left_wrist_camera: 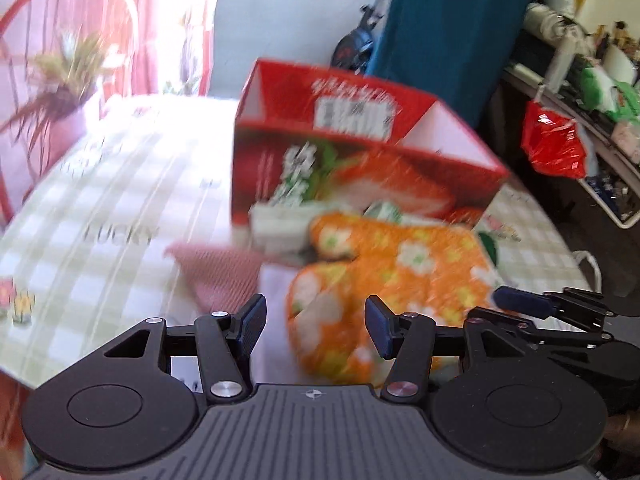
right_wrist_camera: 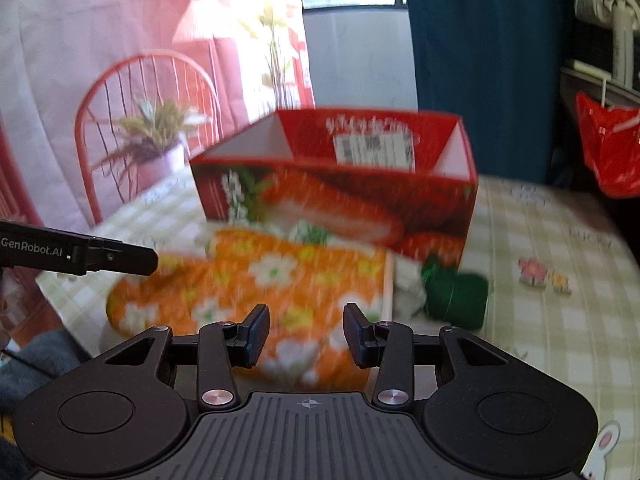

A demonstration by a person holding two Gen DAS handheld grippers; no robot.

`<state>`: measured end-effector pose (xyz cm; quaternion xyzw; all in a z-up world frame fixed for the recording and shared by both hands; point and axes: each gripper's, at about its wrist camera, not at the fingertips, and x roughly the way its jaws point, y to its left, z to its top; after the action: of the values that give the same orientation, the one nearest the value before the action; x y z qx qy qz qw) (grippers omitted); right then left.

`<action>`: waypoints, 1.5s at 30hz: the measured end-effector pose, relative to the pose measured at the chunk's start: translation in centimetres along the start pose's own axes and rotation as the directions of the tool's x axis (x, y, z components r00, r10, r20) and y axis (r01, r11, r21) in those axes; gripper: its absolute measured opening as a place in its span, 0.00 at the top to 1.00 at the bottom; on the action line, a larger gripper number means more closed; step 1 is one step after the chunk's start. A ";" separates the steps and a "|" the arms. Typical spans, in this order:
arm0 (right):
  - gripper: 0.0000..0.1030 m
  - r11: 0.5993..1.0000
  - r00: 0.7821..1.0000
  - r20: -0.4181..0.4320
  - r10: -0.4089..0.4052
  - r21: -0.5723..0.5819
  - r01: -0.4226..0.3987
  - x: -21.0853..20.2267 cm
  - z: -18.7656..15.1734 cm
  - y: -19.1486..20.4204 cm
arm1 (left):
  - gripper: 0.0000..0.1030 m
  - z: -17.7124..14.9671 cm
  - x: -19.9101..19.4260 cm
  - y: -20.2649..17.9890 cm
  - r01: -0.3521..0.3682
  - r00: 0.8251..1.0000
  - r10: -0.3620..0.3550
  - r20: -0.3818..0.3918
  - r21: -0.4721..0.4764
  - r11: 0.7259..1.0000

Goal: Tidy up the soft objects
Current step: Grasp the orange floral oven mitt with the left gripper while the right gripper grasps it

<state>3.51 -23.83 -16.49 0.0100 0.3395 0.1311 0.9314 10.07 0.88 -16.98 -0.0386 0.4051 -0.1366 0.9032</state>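
An orange oven mitt (left_wrist_camera: 384, 288) with white flowers lies on the checked tablecloth in front of an open red cardboard box (left_wrist_camera: 352, 160). It also shows in the right wrist view (right_wrist_camera: 256, 284), below the box (right_wrist_camera: 340, 196). My left gripper (left_wrist_camera: 316, 326) is open and empty, its jaws either side of the mitt's near end. My right gripper (right_wrist_camera: 306, 336) is open and empty just above the mitt. A pink cloth (left_wrist_camera: 220, 272) lies left of the mitt. A white-green soft item (left_wrist_camera: 280, 224) leans on the box. A dark green bundle (right_wrist_camera: 456, 296) lies right of the mitt.
A potted plant (left_wrist_camera: 64, 80) and a red chair (right_wrist_camera: 140, 128) stand at the table's far left. A red plastic bag (left_wrist_camera: 556, 144) hangs on cluttered shelves at the right. The right gripper shows at the edge of the left view (left_wrist_camera: 552, 308). The table (right_wrist_camera: 552, 248) extends right.
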 end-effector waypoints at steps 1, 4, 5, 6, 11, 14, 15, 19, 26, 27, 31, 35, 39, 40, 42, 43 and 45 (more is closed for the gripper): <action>0.63 1.000 1.000 -0.010 -0.007 -0.002 0.007 0.3 -0.2 0.1 | 0.45 -0.2 0.5 0.3 0.004 1.000 -0.004 -0.012 -0.011 1.000; 0.63 1.000 1.000 -0.026 -0.013 -0.016 0.012 1.2 -0.9 0.3 | 0.45 -0.6 1.6 0.6 0.016 1.000 -0.016 -0.014 -0.009 1.000; 0.63 1.000 0.999 -0.032 -0.012 -0.017 0.012 1.5 -1.1 0.2 | 0.46 -0.8 1.8 0.7 0.019 1.000 -0.019 -0.007 -0.007 1.000; 0.63 1.000 0.999 -0.036 -0.012 -0.018 0.011 1.7 -1.2 0.2 | 0.47 -1.1 1.7 0.8 0.022 1.000 -0.022 0.001 -0.005 1.000; 0.63 1.000 0.999 -0.041 -0.002 -0.016 0.002 2.3 -1.5 -0.1 | 0.50 -1.8 1.7 0.4 0.028 0.999 -0.028 0.043 0.004 1.000; 0.63 1.000 0.999 -0.046 0.003 -0.007 -0.003 2.4 -1.5 -0.2 | 0.52 -1.7 1.2 0.3 0.030 0.997 -0.031 0.067 0.014 0.999; 0.63 1.000 0.999 -0.048 0.001 -0.008 -0.002 2.4 -1.5 -0.1 | 0.53 -1.6 1.0 0.2 0.031 0.997 -0.033 0.077 0.018 0.999; 0.63 1.000 0.998 -0.055 -0.006 -0.016 0.005 2.4 -1.4 0.1 | 0.56 -1.6 0.5 0.1 0.043 0.995 -0.045 0.090 0.021 0.999; 0.63 1.000 0.998 -0.058 -0.005 -0.017 0.004 2.4 -1.4 0.1 | 0.57 -1.4 -0.5 0.3 0.021 0.993 -0.024 0.118 0.025 0.999; 0.63 1.000 0.998 -0.058 -0.004 -0.015 0.003 2.4 -1.4 0.0 | 0.57 -1.3 -0.5 0.3 0.022 0.993 -0.025 0.120 0.022 0.999; 0.63 1.000 0.998 -0.057 -0.004 -0.017 0.003 2.4 -1.4 0.0 | 0.58 -1.4 -0.5 0.1 0.034 0.992 -0.037 0.120 0.030 0.999; 0.63 1.000 0.998 -0.057 -0.002 -0.014 0.001 2.4 -1.4 0.0 | 0.58 -1.4 -1.3 -0.1 0.050 0.987 -0.055 0.154 0.037 0.998; 0.63 1.000 0.998 -0.056 -0.002 -0.014 0.001 2.4 -1.4 0.0 | 0.58 -1.5 -1.5 -0.5 0.047 0.986 -0.055 0.157 0.055 0.997; 0.63 1.000 0.998 -0.056 -0.003 -0.013 0.002 2.4 -1.4 0.0 | 0.58 -1.5 -1.2 -0.6 0.053 0.988 -0.060 0.144 0.057 0.997; 0.63 1.000 0.998 -0.056 -0.002 -0.014 0.001 2.4 -1.5 0.0 | 0.58 -1.6 -0.6 -0.4 0.067 0.991 -0.072 0.112 0.052 0.996; 0.63 1.000 0.998 -0.056 -0.002 -0.014 0.001 2.4 -1.5 0.0 | 0.58 -1.7 -0.3 -0.4 0.071 0.992 -0.075 0.101 0.047 0.996; 0.63 1.000 0.998 -0.056 -0.002 -0.013 0.001 2.4 -1.5 0.0 | 0.58 -1.8 0.5 0.0 0.081 0.993 -0.083 0.082 0.030 0.996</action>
<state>4.32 -23.35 -19.11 -0.0001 0.3645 0.1331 0.9217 9.01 0.84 -18.53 -0.0489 0.3635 -0.1773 0.9133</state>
